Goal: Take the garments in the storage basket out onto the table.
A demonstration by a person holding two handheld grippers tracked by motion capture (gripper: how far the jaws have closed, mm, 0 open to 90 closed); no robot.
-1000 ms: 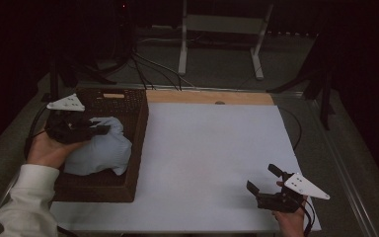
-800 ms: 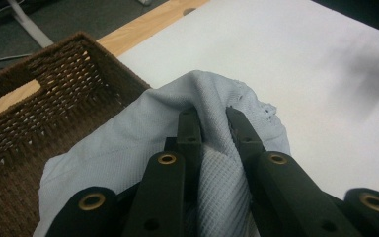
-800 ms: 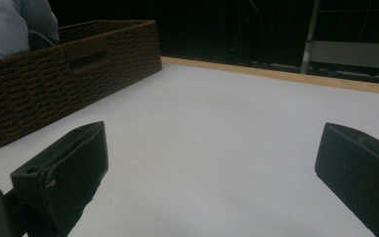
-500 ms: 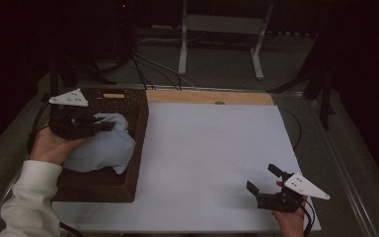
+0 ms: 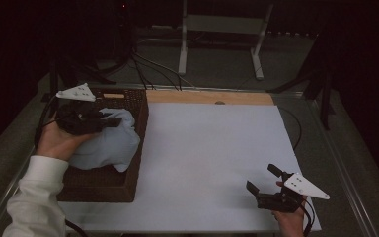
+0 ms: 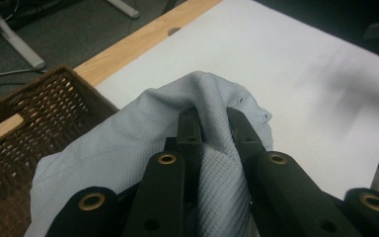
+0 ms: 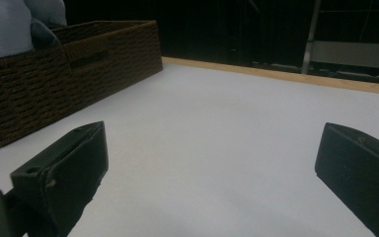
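Where the left gripper [image 6: 212,116] pinches, pale cloth [image 6: 128,148] swallowing both tips.

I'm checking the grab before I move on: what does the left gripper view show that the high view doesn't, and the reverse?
Left gripper view: the left gripper with its jaws pinched on a fold of the pale blue cloth, its weave clear. High view: the right gripper, jaws apart, over the white table, and the person's sleeve. Both: the cloth, the wicker basket and the table's wooden edge.
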